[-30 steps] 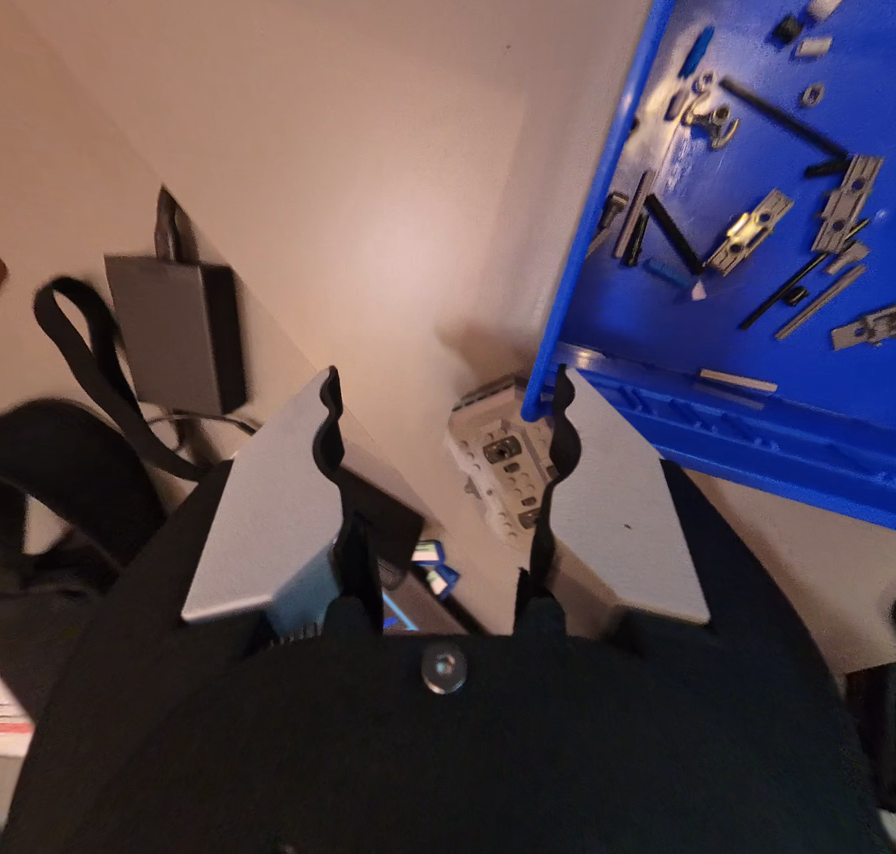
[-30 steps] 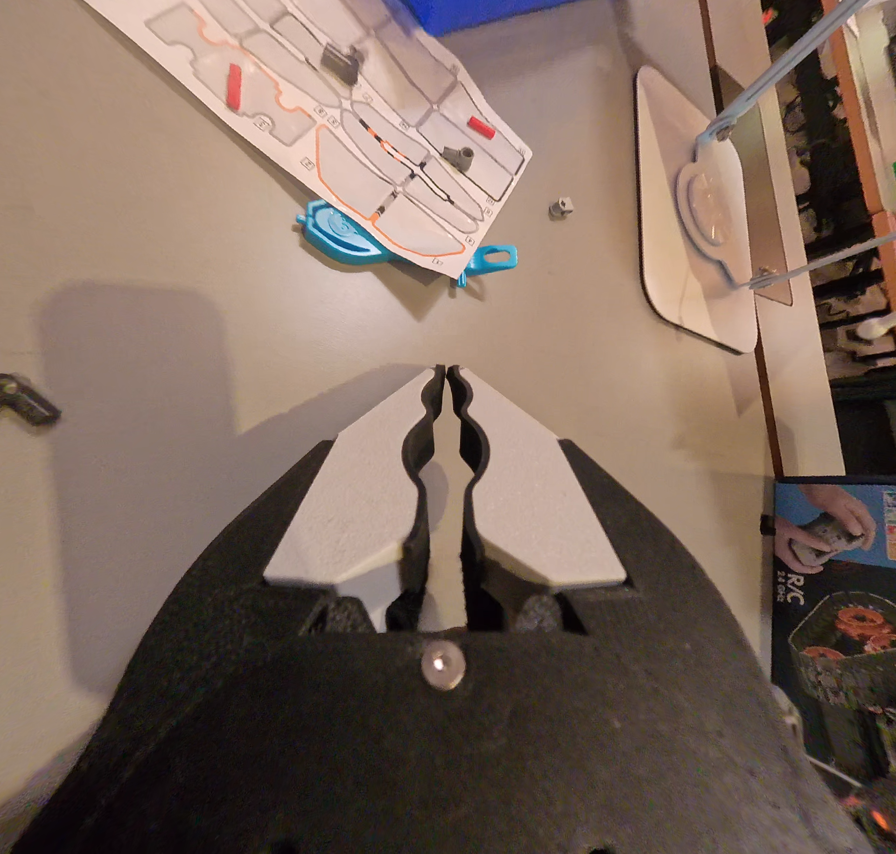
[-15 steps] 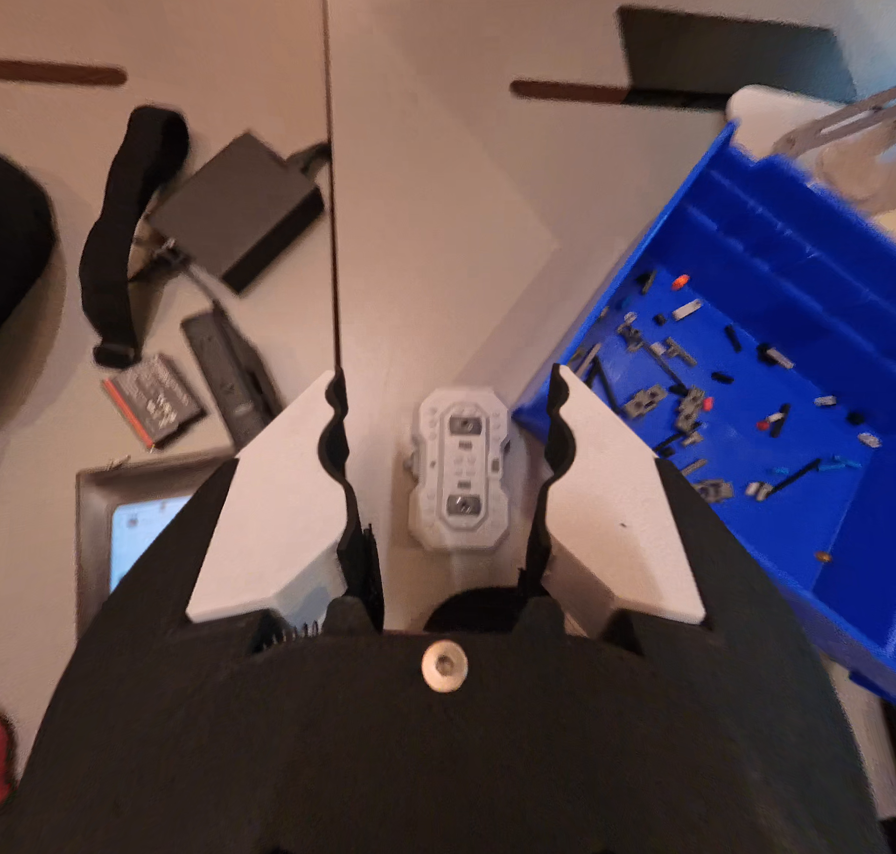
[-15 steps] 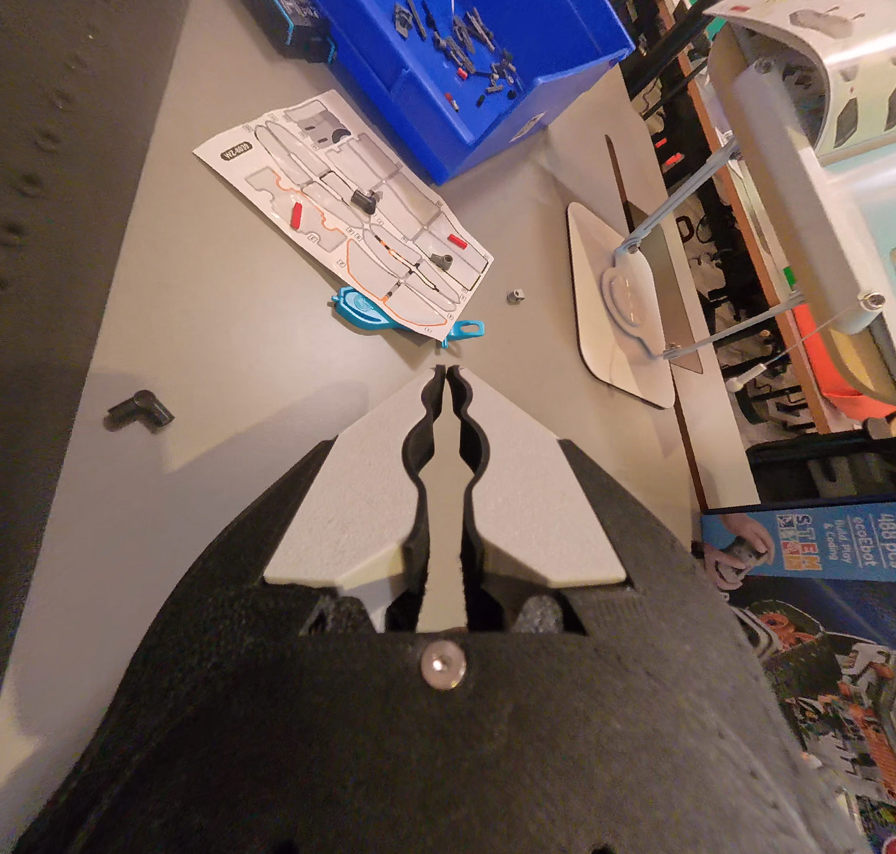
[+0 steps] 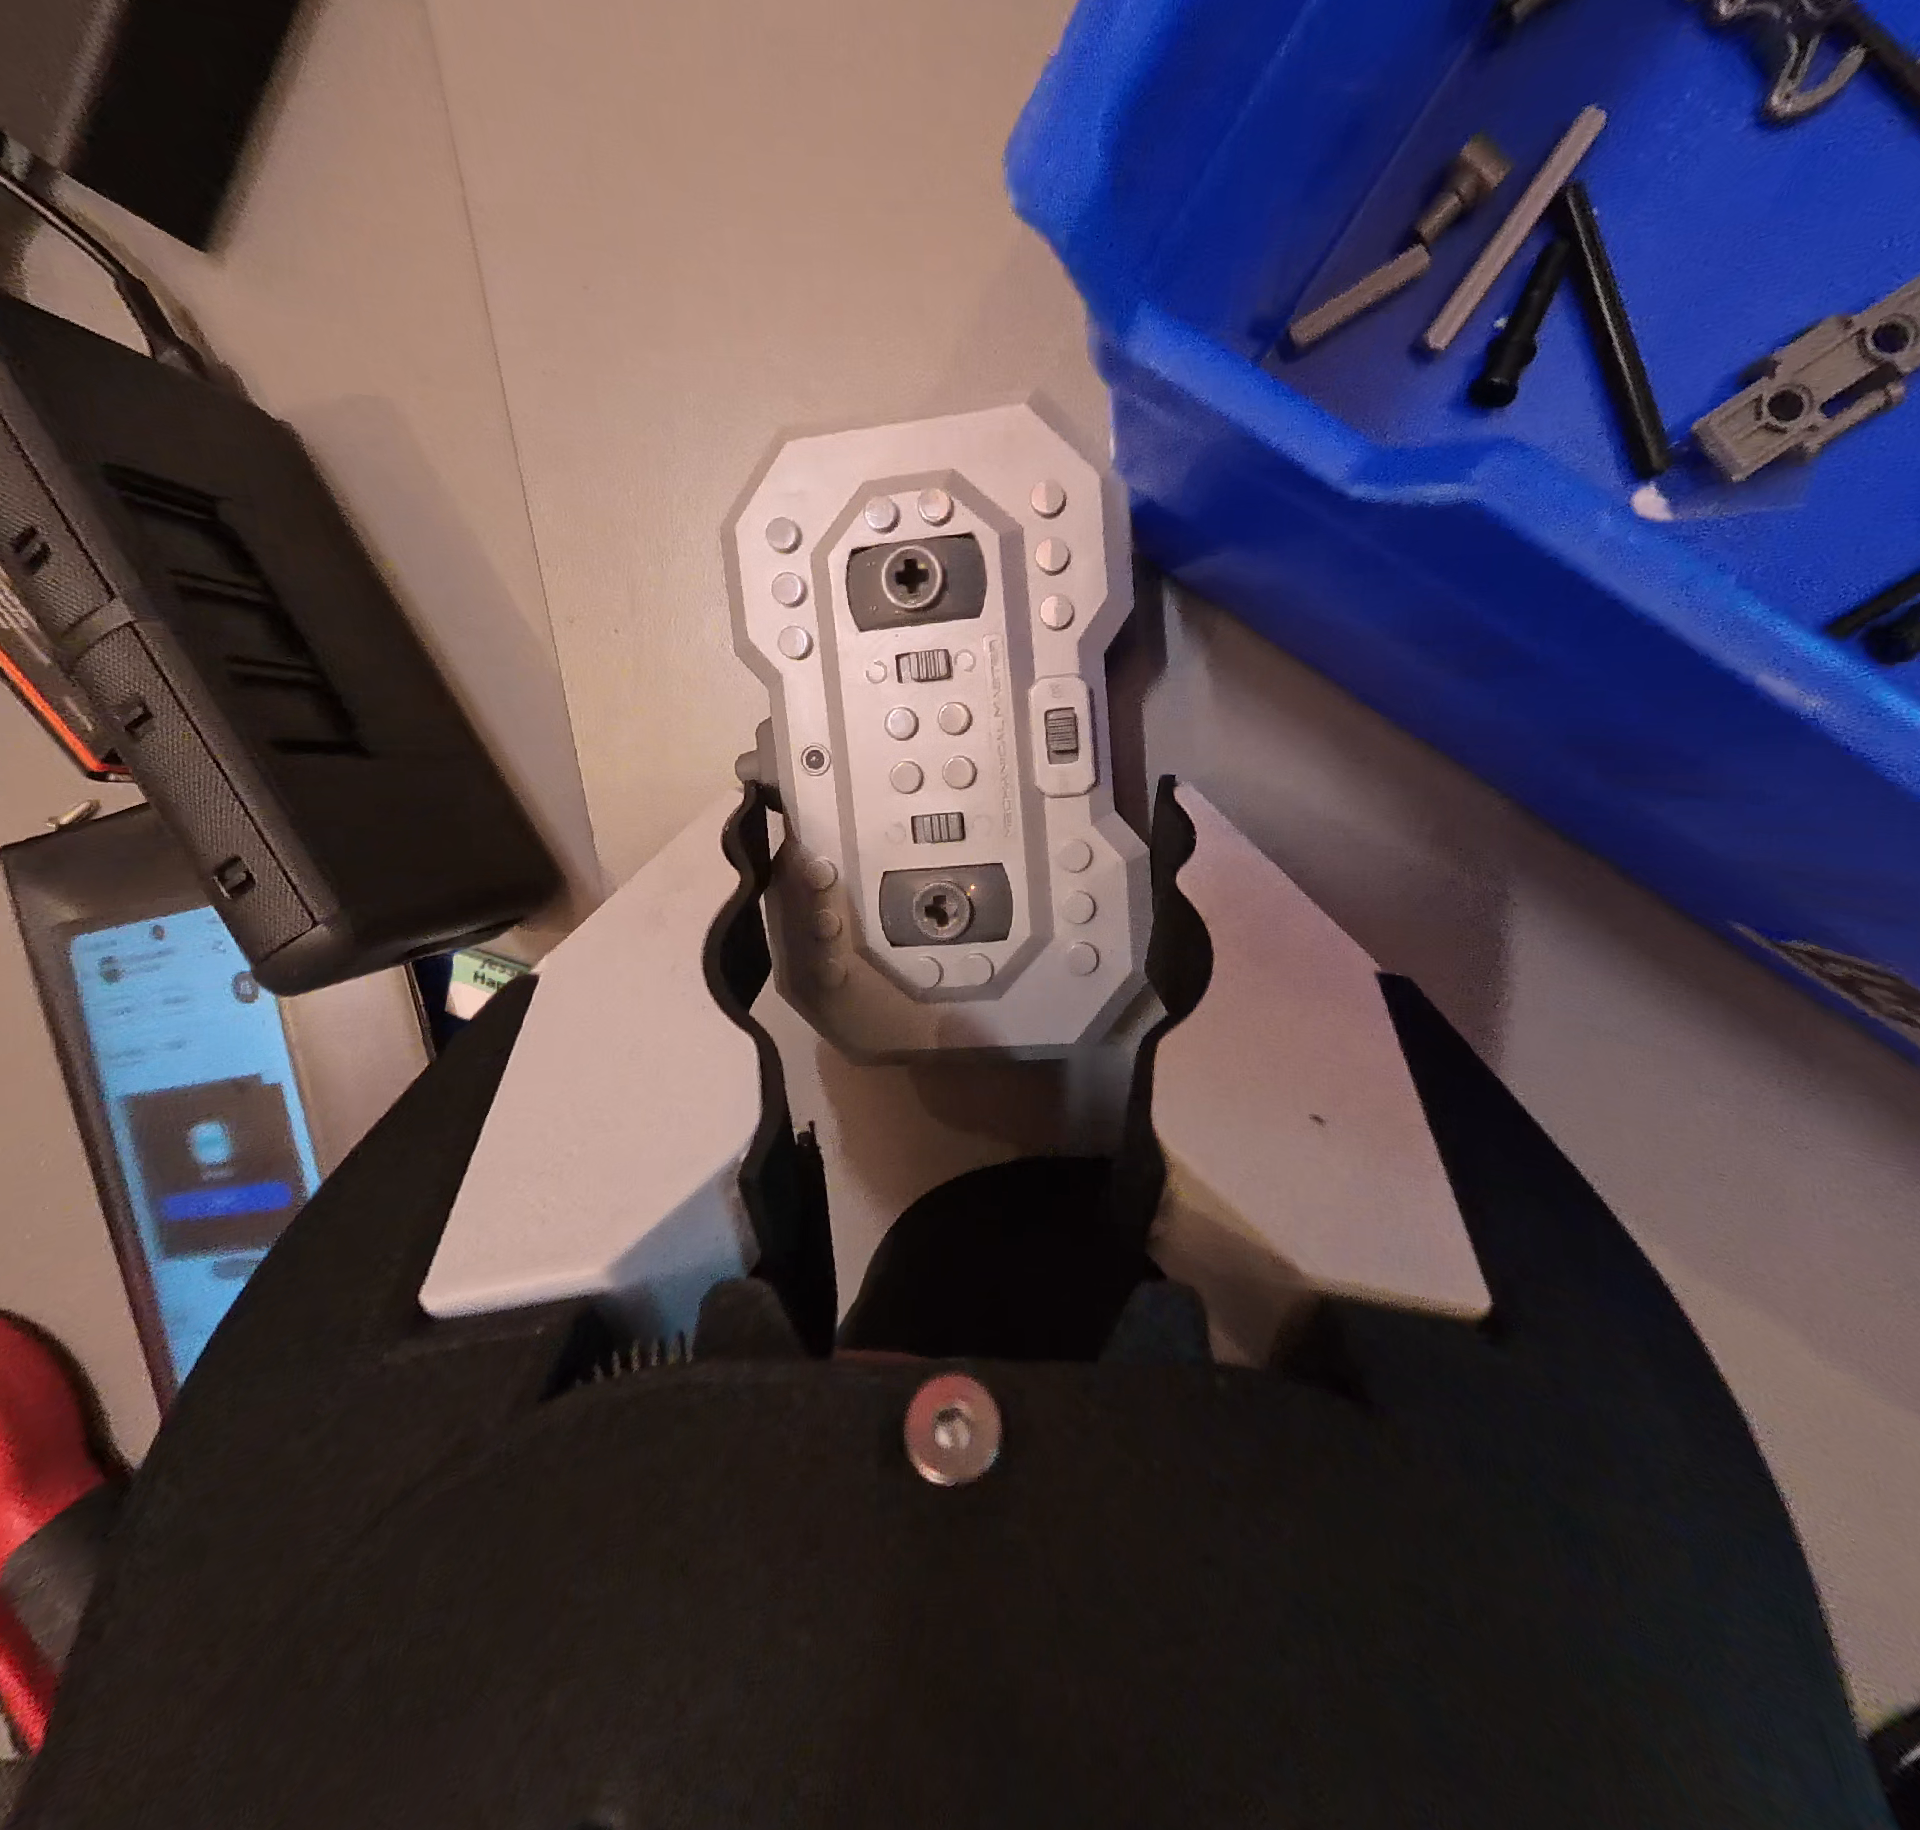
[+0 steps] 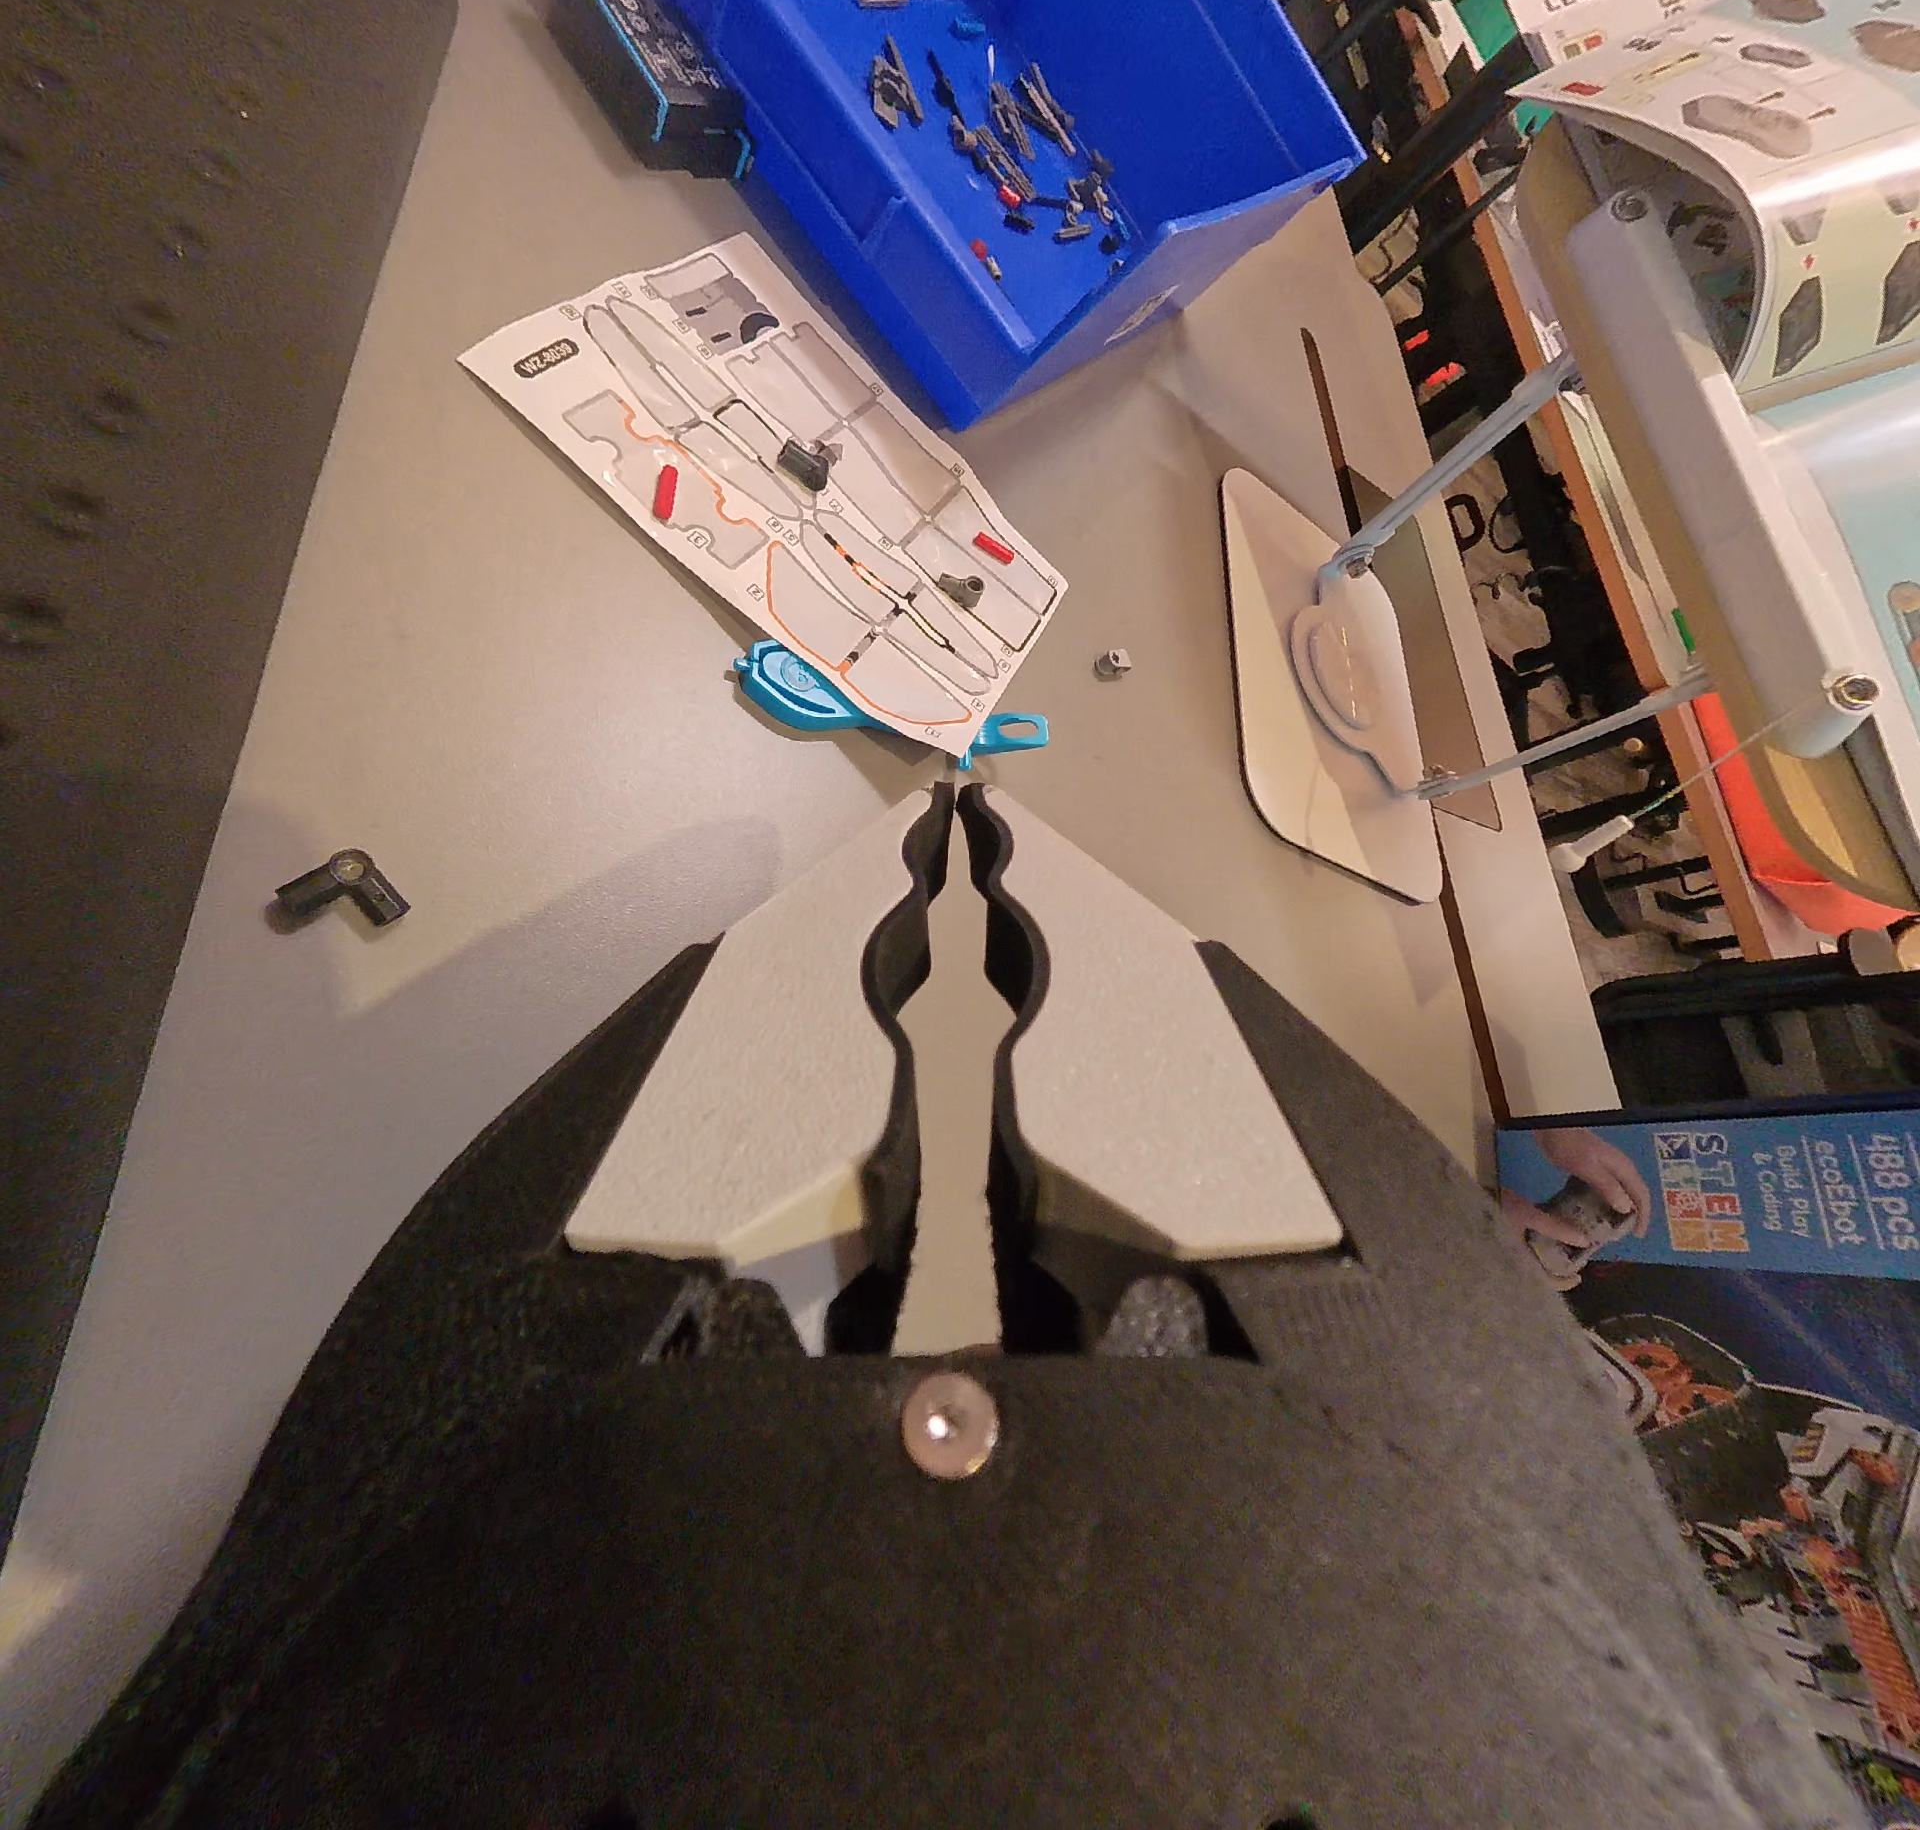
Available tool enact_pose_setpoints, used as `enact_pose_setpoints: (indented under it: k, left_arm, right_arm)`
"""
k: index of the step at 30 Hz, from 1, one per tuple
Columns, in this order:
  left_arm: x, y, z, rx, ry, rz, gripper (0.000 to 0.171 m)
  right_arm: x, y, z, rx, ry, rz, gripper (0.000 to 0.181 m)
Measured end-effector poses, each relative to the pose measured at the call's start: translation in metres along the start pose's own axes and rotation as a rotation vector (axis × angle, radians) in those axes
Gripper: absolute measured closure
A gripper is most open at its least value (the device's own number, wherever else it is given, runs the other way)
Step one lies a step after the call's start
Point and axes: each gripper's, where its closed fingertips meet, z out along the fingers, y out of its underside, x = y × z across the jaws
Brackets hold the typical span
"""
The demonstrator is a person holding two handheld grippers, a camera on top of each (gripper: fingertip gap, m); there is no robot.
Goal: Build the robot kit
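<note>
Straddling grey controller (image 5: 935, 762), long axis lengthwise btwn fingers, left gripper (image 5: 956, 814) wide apart, maybe touching; right gripper (image 6: 956, 793) nearly closed, empty.

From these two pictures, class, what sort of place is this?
Probably a hobby or classroom building table: a blue bin of small plastic parts, a sticker sheet, and a boxed building kit beside the table.

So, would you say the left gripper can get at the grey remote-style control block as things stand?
Probably yes. The left gripper is open, and the grey control block already lies partly between its fingers. The blue bin sits close on the right but does not block them.
</note>
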Motion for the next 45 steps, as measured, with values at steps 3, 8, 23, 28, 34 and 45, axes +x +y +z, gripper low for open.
enact_pose_setpoints:
  k: [3,8,23,28,34,45]
  left_arm:
    - [0.0,-0.006,0.002,0.046,-0.011,-0.018,0.101]
    - [-0.005,-0.013,-0.006,0.109,-0.045,-0.028,0.101]
    - [-0.02,-0.045,-0.131,0.315,-0.255,-0.028,0.101]
    - [0.017,-0.064,-0.186,0.424,-0.275,0.05,0.101]
    - [0.195,-0.106,-0.215,0.575,0.005,0.338,0.101]
    - [0.51,-0.027,-0.119,0.353,0.539,0.894,0.101]
  right_arm:
    - [-0.001,0.0,0.0,-0.002,-0.004,-0.005,0.181]
    - [0.0,0.0,-0.002,0.001,0.005,-0.005,0.181]
    - [0.004,-0.002,-0.006,0.0,0.022,-0.006,0.18]
    - [0.008,-0.005,-0.011,0.003,0.045,-0.007,0.18]
    - [0.025,0.005,-0.016,-0.034,0.086,0.083,0.18]
    - [0.062,0.03,-0.033,-0.023,0.184,0.343,0.181]
